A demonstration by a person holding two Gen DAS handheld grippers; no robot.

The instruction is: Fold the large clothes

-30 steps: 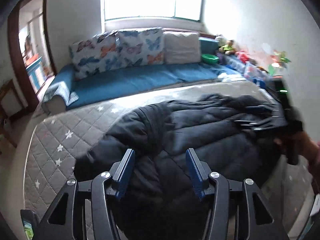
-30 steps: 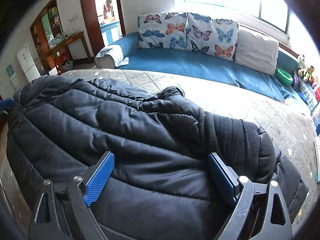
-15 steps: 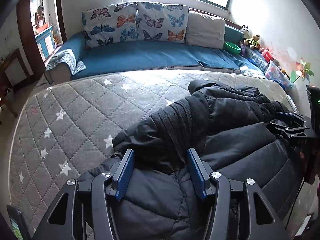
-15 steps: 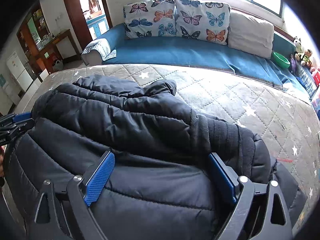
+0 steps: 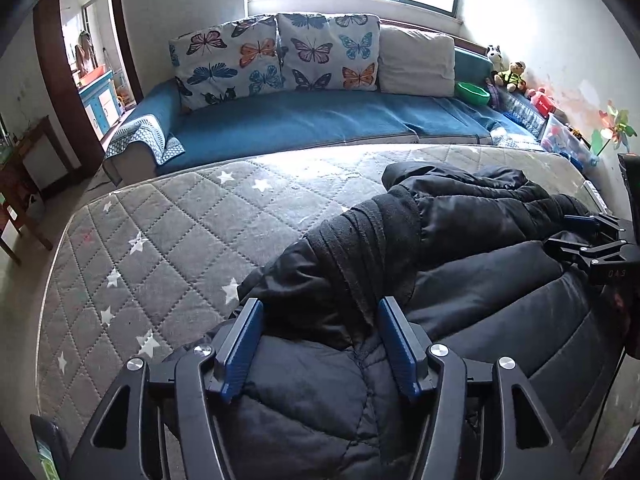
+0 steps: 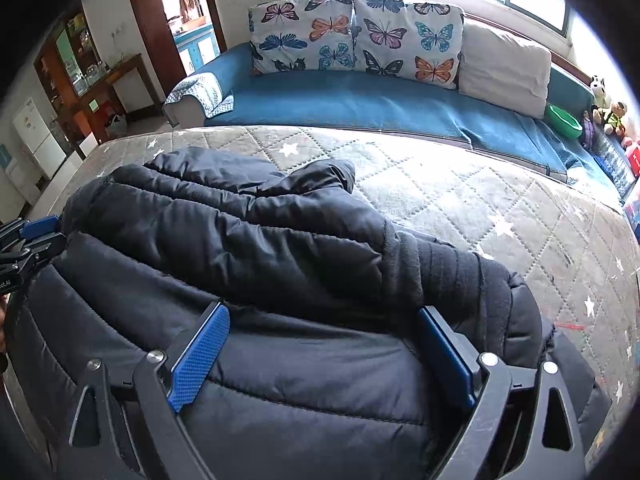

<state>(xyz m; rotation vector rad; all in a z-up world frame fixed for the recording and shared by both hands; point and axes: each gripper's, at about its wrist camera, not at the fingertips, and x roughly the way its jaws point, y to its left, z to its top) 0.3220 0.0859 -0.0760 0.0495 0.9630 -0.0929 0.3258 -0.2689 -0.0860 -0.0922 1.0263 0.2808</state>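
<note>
Black quilted fabric fills the near half of the left wrist view: the padded jacket (image 5: 480, 288) lies on the grey star-patterned mattress (image 5: 160, 240), toward its right side, with a ribbed cuff (image 5: 368, 248) folded across the body. The left gripper (image 5: 320, 344) hangs low over the near edge of the jacket. Its jaws have just been opening; jacket fabric lies between the blue pads (image 5: 240, 344), but the pads do not press on it, so nothing is gripped. At the right edge, the right gripper (image 5: 592, 236) shows side-on over the far end of the garment. A blue sofa (image 5: 300, 120) with butterfly cushions (image 5: 276, 56) stands beyond the mattress.

In the right wrist view, the jacket (image 6: 280, 248) spreads from the left edge to the near right, with one sleeve folded across the top and the ribbed cuff (image 6: 452, 276) near the right pad. The right gripper (image 6: 320, 356) stands wide open above the quilted body, and the fabric between its fingers (image 6: 200, 356) is not pinched. The left gripper (image 6: 28, 236) appears at the left edge.

Judged step: a fold has been laid down and released. The garment is still a long bundle, so the task looks partly complete. The next move calls for each gripper to take a fresh hold on a thick edge, closing fully on several layers, then to carry that edge across evenly so the slippery fill does not slide open.
</note>
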